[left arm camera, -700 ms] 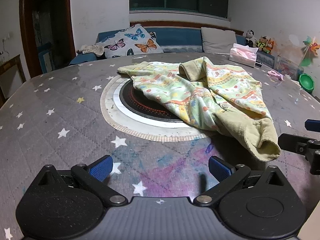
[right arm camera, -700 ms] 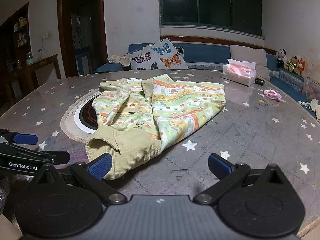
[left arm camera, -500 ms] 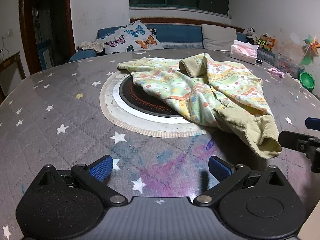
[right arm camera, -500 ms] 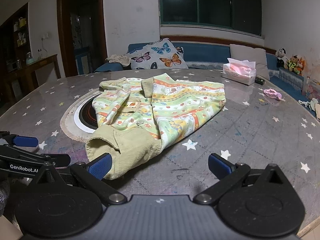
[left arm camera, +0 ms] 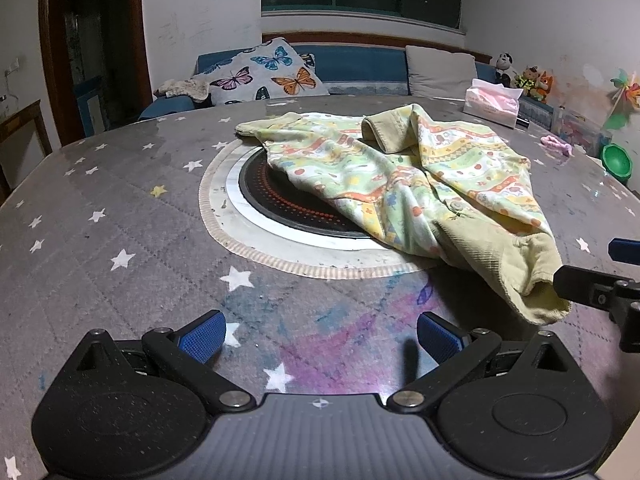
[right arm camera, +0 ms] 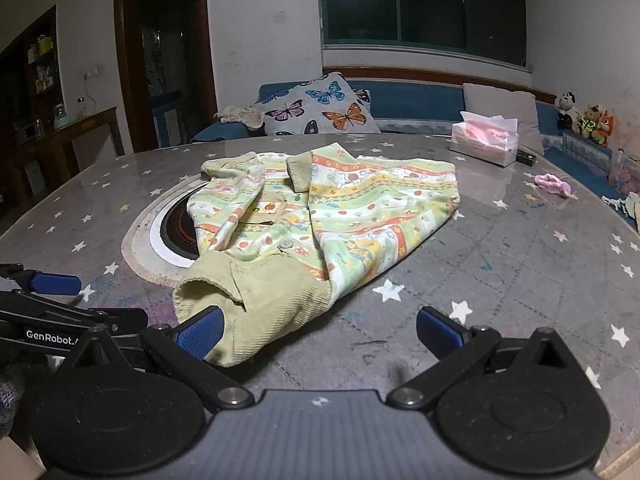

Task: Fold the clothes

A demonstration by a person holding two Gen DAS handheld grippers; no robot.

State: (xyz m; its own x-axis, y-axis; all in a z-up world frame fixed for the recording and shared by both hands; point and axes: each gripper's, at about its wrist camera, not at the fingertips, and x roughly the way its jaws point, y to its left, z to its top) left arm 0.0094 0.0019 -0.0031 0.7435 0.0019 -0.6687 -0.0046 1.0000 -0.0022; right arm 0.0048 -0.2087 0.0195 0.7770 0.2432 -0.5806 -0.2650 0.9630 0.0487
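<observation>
A small patterned jacket (left arm camera: 420, 184) (right arm camera: 340, 208) with yellow-green corduroy cuffs lies crumpled on the round star-print table (left arm camera: 100, 216), partly over the black hotplate (left arm camera: 288, 208) at its centre. My left gripper (left arm camera: 320, 334) is open above bare tablecloth, short of the jacket, whose near cuff (left arm camera: 532, 280) lies to its right. My right gripper (right arm camera: 320, 330) is open too; its left pad (right arm camera: 200, 334) hangs just in front of the near cuff (right arm camera: 248, 304), apart from it. Each gripper shows at the edge of the other's view.
A pink tissue box (right arm camera: 486, 140) stands at the far right of the table, with a pink scrunchie (right arm camera: 554, 184) near it. A green bowl (left arm camera: 618, 162) sits at the right rim. Behind the table runs a blue sofa with a butterfly cushion (right arm camera: 320, 110).
The left wrist view has tilted slightly down, so the table fills more of it. The right gripper has barely moved. Both stay open.
</observation>
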